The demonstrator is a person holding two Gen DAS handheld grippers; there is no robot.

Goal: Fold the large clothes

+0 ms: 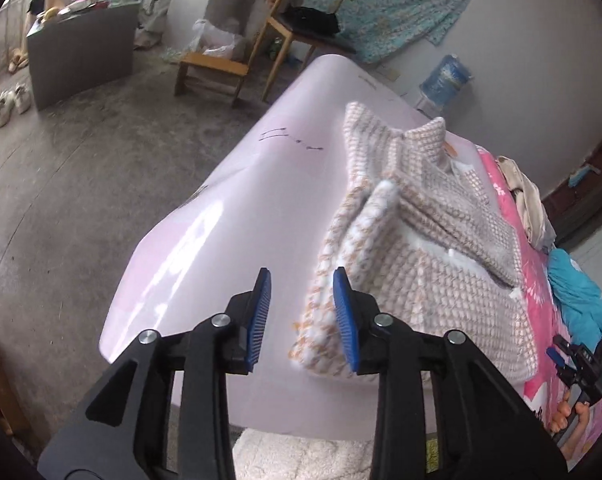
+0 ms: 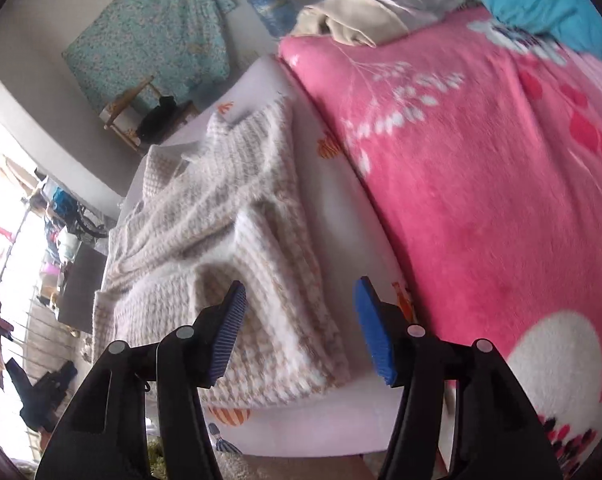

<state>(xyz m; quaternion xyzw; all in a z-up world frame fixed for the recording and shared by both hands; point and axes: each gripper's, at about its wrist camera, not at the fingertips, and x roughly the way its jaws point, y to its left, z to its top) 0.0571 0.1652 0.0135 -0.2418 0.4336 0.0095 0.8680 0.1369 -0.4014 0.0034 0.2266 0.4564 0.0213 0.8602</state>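
A beige-and-white checked knit sweater (image 1: 417, 240) lies partly folded on a pale pink-white table surface (image 1: 229, 216); its sleeves are folded over the body. My left gripper (image 1: 303, 316) is open and empty, its blue pads either side of the sweater's near left corner, above it. The right wrist view shows the same sweater (image 2: 229, 240). My right gripper (image 2: 299, 328) is open wide and empty, over the sweater's near right corner. The right gripper also shows at the right edge of the left wrist view (image 1: 581, 360), held by a hand.
A pink flowered blanket (image 2: 481, 184) lies to the right of the sweater, with cream clothes (image 2: 353, 20) and a blue garment (image 2: 549, 0) at its far end. Wooden chairs (image 1: 285, 36), a grey box (image 1: 81, 60) and shoes (image 1: 13, 102) stand on the concrete floor to the left.
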